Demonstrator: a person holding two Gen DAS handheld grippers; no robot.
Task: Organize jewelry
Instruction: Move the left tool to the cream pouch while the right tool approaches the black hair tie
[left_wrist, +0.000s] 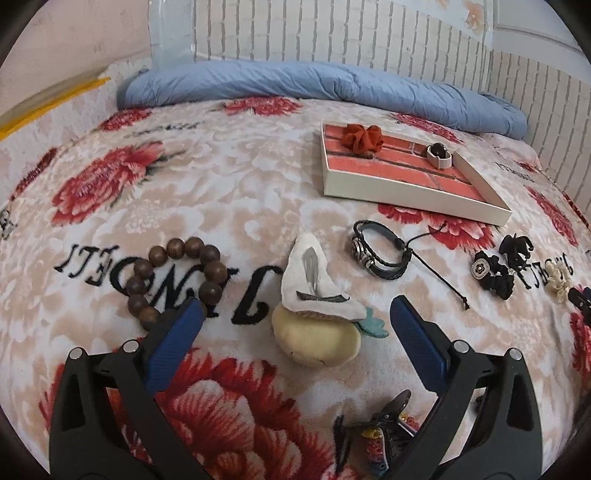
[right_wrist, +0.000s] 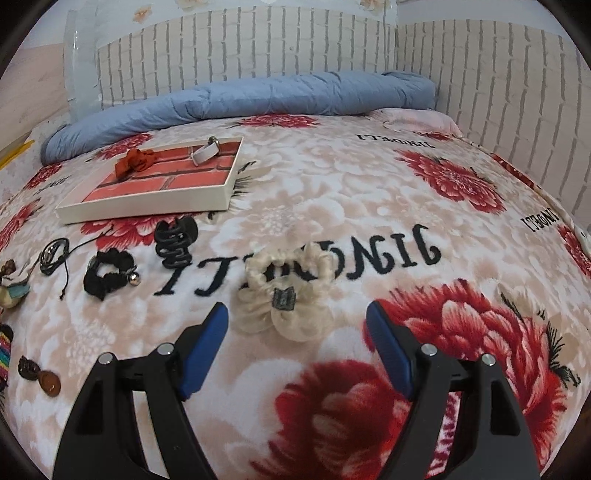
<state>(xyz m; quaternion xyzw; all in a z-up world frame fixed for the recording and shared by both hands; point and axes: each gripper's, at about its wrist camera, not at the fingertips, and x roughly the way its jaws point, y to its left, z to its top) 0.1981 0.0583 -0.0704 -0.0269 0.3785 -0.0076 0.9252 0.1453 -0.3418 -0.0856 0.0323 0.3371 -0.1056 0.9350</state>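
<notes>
A shallow white tray (left_wrist: 413, 194) (right_wrist: 147, 206) with a red brick-pattern floor lies on the flowered blanket and holds a red fabric flower (left_wrist: 361, 137) and a white band (left_wrist: 439, 155). My left gripper (left_wrist: 295, 314) stands open over a cream and white plush hair piece (left_wrist: 317, 314); a brown bead bracelet (left_wrist: 175, 275) touches its left finger. A black cord bracelet (left_wrist: 380, 253) lies beyond. My right gripper (right_wrist: 295, 314) is open just short of a cream scrunchie (right_wrist: 288, 291). Left of it lie a black scrunchie (right_wrist: 109, 273) and a black claw clip (right_wrist: 175, 240).
A rolled blue quilt (left_wrist: 314, 83) runs along the back under a white brick-pattern wall. Colourful clips (left_wrist: 380, 439) lie under my left gripper. A brown hair tie (right_wrist: 40, 376) sits at the left edge of the right wrist view. Bare blanket stretches to the right.
</notes>
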